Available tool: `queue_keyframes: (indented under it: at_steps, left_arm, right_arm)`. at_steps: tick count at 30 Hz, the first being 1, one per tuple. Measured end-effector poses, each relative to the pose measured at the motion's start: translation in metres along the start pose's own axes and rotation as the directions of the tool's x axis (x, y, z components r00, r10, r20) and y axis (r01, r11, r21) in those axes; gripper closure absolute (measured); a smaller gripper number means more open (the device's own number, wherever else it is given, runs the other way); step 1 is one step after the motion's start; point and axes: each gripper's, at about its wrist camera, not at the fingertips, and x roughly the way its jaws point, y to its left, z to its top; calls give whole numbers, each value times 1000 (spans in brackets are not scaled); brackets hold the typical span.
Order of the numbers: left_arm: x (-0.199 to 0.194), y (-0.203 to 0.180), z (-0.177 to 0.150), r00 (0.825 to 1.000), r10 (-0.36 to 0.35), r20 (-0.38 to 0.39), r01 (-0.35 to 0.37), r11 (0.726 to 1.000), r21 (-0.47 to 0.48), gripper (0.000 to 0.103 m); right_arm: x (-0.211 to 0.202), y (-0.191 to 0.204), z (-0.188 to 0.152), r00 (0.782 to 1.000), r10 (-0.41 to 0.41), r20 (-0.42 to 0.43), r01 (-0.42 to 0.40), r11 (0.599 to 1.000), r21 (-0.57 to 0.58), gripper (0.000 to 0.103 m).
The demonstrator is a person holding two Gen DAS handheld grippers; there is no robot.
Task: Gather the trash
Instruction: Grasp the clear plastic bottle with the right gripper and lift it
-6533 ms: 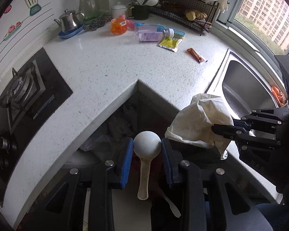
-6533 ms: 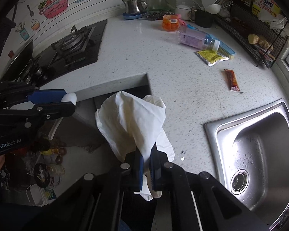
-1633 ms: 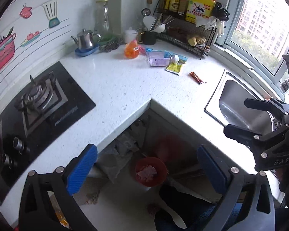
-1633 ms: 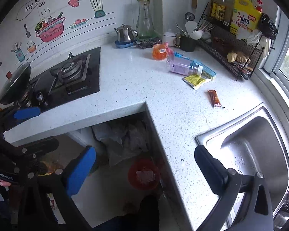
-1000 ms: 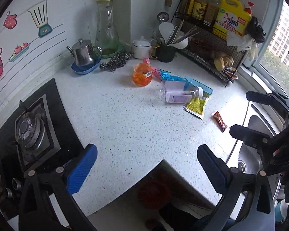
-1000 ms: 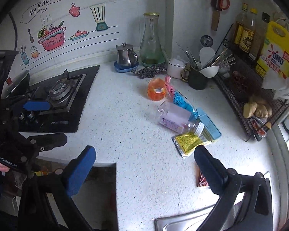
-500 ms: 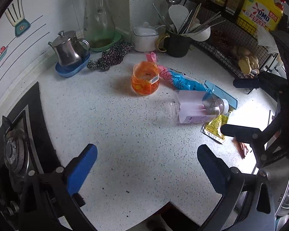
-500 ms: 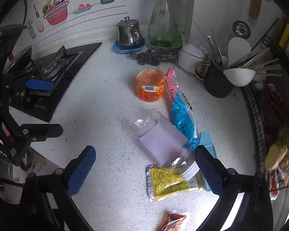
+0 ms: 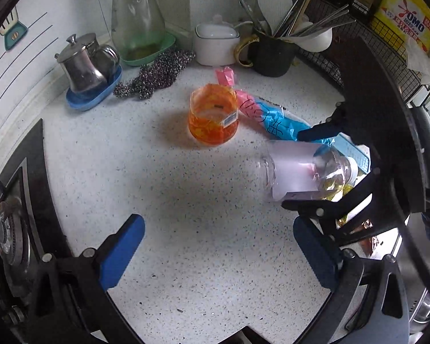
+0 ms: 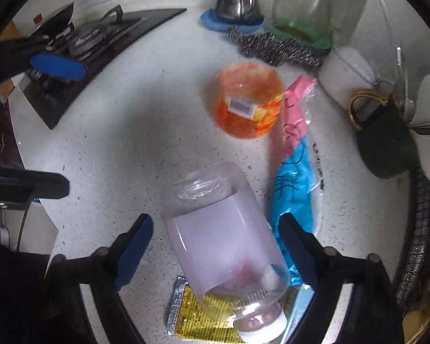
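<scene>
A clear plastic bottle with a pale purple label (image 10: 223,243) lies on its side on the white counter; it also shows in the left wrist view (image 9: 298,173). My right gripper (image 10: 215,246) is open with its jaws on either side of the bottle, not closed on it. A yellow sachet (image 10: 192,315) lies under the bottle's cap end. An orange plastic cup (image 9: 213,114) stands beyond, next to a pink and blue wrapper (image 9: 269,117). My left gripper (image 9: 218,252) is open and empty above bare counter, left of the bottle.
A steel teapot (image 9: 84,66), a glass jug (image 9: 137,14), a steel scourer (image 9: 154,71), a white pot (image 9: 216,40) and a black utensil mug (image 9: 272,54) line the back wall. The gas hob (image 9: 11,223) is at the left. A wire rack (image 9: 387,37) is at the right.
Both grippers have moved forward and down toward the trash on the counter. The right gripper's jaws now straddle the bottle. Earlier the spoon and the white bag were let go.
</scene>
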Motion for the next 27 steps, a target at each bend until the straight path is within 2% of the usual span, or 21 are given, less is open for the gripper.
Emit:
queue_keyframes:
  at_steps: [2,7,11,15,19,20,27]
  left_arm:
    - [3,0,-3,1000,7,-11,-7,1000,0,0]
    - [7,0,-7,999,9,-32,-9,1000,-1,0]
    - [7,-6,-11,999,19,-37,-18,1000,13,0]
    - [-3,-10,-14,999,44,-17,-44,999,11,0]
    - [-20,-14,-16,1000,21,4,-21,1000,-3,0]
    - [-24,-16,-16,1000,18,10,-18,1000,2,0]
    - [-44,-38,-14,999,-7,33,5,998,59,0]
  right_arm:
    - [6,4,-2,1000,-2,-5,2,1000,-10,22]
    - [8,13,-9,998,58,-6,-58,998,18,29]
    - [7,17,-21,995,101,15,-102,992,74,34]
    - [-11,23,-32,997,35,68,-43,993,107,35]
    - [-41,25,-42,993,-21,118,-4,980,201,35]
    - [-48,24,-47,983,25,180,-58,981,183,35]
    - [-93,16,-88,979,-12,201,-62,932,358,35]
